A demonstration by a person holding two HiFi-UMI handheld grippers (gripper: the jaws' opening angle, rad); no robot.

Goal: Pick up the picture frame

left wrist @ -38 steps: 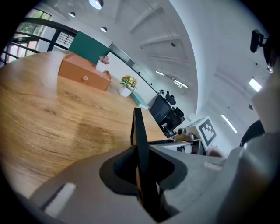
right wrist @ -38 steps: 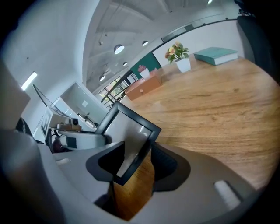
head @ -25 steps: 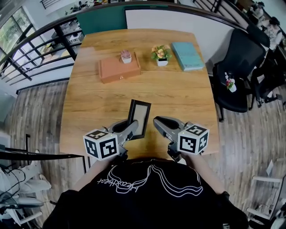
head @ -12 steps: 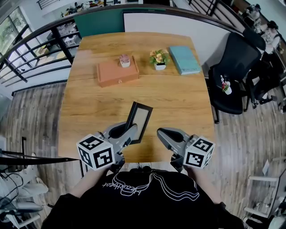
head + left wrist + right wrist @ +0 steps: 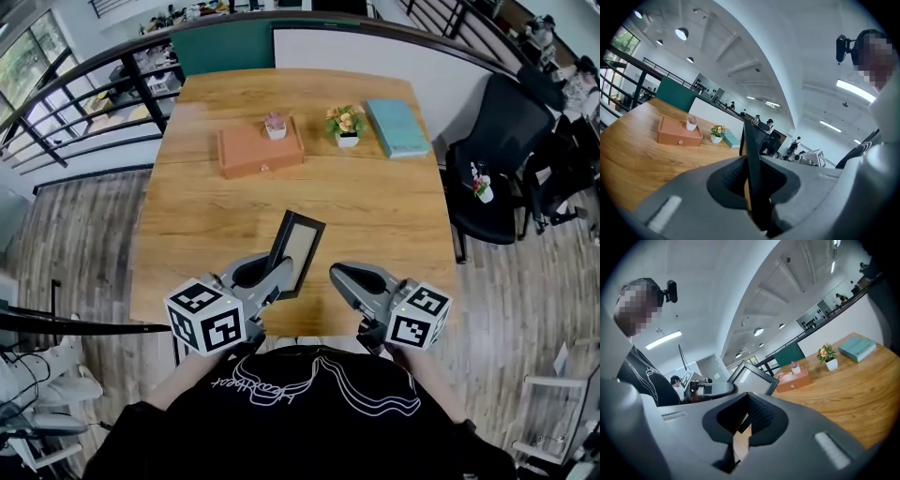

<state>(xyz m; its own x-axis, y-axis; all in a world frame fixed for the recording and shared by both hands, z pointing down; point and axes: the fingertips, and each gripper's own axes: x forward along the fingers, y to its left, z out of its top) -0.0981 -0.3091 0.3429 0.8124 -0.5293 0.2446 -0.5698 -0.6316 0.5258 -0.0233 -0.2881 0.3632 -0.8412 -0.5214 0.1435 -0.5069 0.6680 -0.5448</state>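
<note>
Left claw [image 5: 279,274] clamped on near edge of picture frame [image 5: 300,246]. Frame held up, tilted, over near edge of table [image 5: 394,216]. Right claw [image 5: 339,275] closed tight, nothing in it, just right of frame with small gap between. Far side of table: orange box [image 5: 261,150], flower pot [image 5: 346,125], teal book [image 5: 397,127].

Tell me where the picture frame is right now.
In the head view the picture frame is low and centre-left, clamped in the left gripper over the table's near end, with the right gripper just to its right.
</note>
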